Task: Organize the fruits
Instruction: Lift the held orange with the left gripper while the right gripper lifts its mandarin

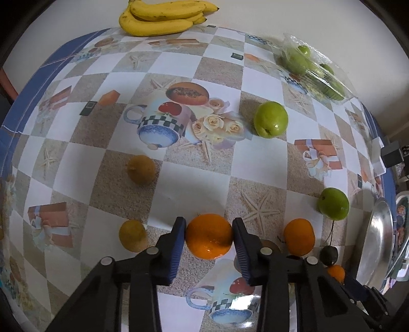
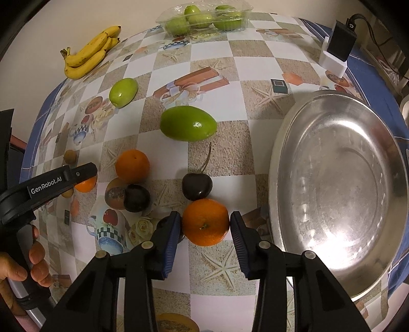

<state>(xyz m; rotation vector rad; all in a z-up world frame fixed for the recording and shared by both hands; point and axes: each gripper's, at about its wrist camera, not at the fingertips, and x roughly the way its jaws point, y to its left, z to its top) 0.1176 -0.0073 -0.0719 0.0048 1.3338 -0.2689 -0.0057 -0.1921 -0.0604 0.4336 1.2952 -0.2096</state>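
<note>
An orange (image 1: 209, 236) is gripped between the blue pads of the left gripper (image 1: 208, 238), near the front edge of the table (image 1: 194, 176); the jaws are narrowed onto its sides, the fruit resting on the patterned cloth. A second orange (image 2: 205, 222) is clamped in the same way by the right gripper (image 2: 205, 224), just beside the rim of the steel tray (image 2: 340, 184) at the table's right edge. Both fruits are taken across their widest part, probably so that they cannot roll out when lifted.

A third orange (image 2: 132, 167) and two dark cherries (image 2: 196, 186) are left between the two grips, one cherry touching the right-hand orange. Two green fruits (image 2: 188, 127) lie toward the middle, and small brown fruits (image 1: 141, 169) toward the left edge. At the far edge a bunch of bananas (image 1: 163, 16) and a clear punnet of green fruit (image 2: 204, 18) are set, seemingly already grouped by kind. The tray is judged to be the likely destination, being bare and close to the right grip.
</note>
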